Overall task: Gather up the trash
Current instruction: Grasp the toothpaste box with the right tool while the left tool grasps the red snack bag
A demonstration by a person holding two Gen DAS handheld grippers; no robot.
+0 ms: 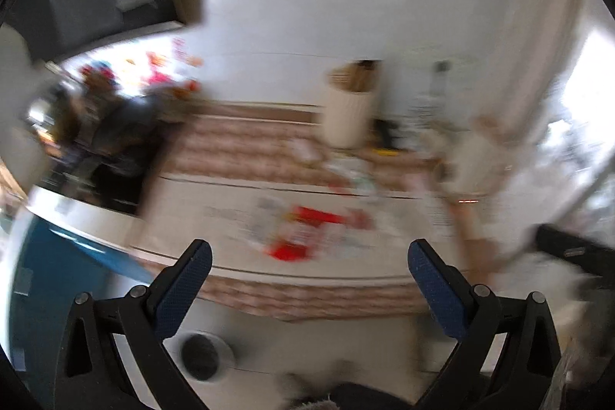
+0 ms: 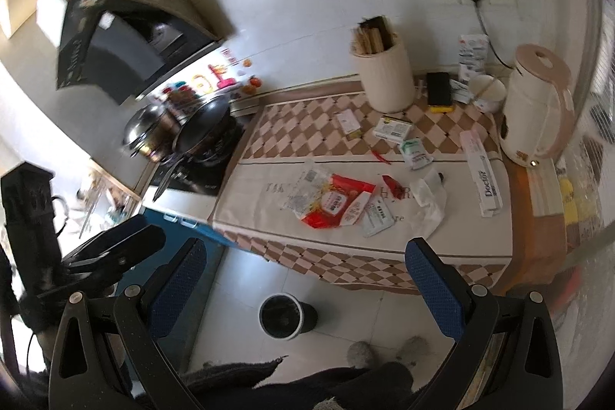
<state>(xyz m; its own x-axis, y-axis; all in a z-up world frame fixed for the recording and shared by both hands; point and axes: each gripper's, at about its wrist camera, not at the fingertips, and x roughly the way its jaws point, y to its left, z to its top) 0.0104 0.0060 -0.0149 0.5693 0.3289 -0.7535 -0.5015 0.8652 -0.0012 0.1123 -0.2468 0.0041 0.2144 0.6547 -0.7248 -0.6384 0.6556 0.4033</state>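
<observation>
Trash lies on a checked tablecloth (image 2: 307, 125): a red and white wrapper (image 2: 330, 202), a crumpled white tissue (image 2: 428, 202), small packets (image 2: 413, 152) and a long white box (image 2: 482, 175). A small dark bin (image 2: 286, 316) stands on the floor in front of the table. My right gripper (image 2: 305, 256) is open and empty, above the floor short of the table edge. My left gripper (image 1: 309, 258) is open and empty, facing the blurred red wrapper (image 1: 303, 233); the bin (image 1: 203, 356) shows below it. The left gripper also shows at the left of the right wrist view (image 2: 115, 248).
A cream utensil holder (image 2: 384, 75), a black phone (image 2: 438, 89), a white cup (image 2: 488, 93) and a pink kettle (image 2: 538, 102) stand at the back. A stove with pans (image 2: 184, 133) is to the left, a range hood (image 2: 115, 45) above. Slippered feet (image 2: 384, 352) are near the bin.
</observation>
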